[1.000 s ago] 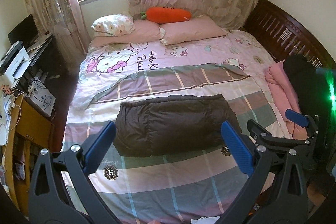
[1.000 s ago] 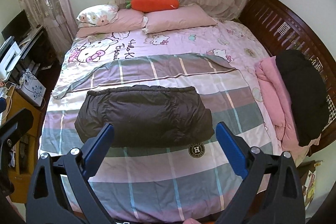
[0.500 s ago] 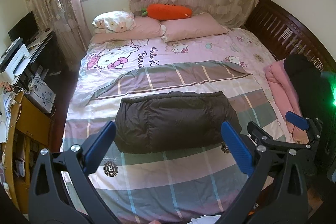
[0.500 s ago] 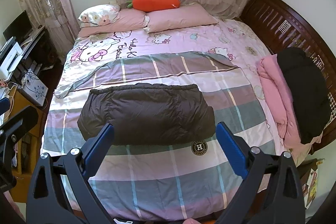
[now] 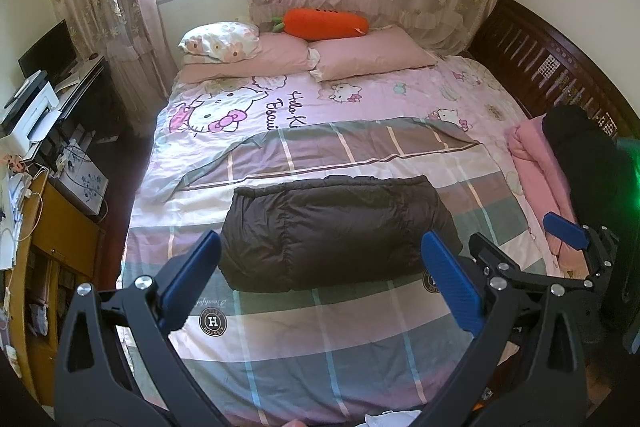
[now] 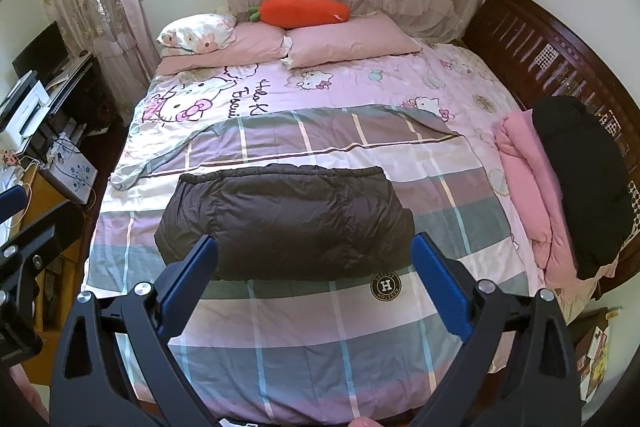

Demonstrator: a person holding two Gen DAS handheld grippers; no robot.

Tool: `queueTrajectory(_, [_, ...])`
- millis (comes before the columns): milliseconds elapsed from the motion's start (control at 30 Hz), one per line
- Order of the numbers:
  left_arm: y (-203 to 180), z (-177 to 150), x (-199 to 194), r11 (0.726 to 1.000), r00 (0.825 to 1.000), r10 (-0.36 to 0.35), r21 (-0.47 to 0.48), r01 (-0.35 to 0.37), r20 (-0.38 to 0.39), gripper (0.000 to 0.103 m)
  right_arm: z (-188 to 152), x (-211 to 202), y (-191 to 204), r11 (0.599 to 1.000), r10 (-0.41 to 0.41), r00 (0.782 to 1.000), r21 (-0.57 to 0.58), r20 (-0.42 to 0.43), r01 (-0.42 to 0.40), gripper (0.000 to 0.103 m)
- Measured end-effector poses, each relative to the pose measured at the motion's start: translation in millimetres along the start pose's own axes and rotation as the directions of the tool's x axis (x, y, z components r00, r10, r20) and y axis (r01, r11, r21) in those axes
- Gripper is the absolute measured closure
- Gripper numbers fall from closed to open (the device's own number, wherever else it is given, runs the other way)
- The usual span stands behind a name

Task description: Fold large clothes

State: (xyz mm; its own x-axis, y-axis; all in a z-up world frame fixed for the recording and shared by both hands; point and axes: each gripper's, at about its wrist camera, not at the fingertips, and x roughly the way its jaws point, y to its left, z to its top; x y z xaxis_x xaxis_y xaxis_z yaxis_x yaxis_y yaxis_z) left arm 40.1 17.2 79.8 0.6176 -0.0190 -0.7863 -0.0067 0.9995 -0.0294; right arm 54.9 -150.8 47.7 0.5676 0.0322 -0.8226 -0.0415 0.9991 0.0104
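Jacket (image 5: pixel 336 231): folded, mid-bed (image 5: pixel 320 347) | my left hand-held gripper (image 5: pixel 320 279) and right hand-held gripper (image 6: pixel 316 279): both spread wide, empty, above it | looks puffy, soft, light, slippery; pinch a hem corner

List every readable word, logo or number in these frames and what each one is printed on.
"Hello K", cut off by the plaid quilt: pink bedsheet.
A second script line below it, about "Besui": same sheet, not surely legible.
"H" in a round badge: plaid quilt; its ring lettering is too small.
Script by the other badge: unreadable.

The pink sheet (image 6: pixel 360 95) reads "Hello K"; the plaid quilt's (image 6: pixel 304 347) badge shows "H".
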Motion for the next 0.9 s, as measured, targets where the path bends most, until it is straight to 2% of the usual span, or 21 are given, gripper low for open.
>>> queueTrajectory(900, [-3.9, -1.4, 0.3, 1.0, 1.0, -0.009, 0.005, 0.009, -0.008, 0.002, -0.3, -0.5, 0.4, 1.0, 0.001, 1.0, -0.003, 0.003, -0.001, 0.006])
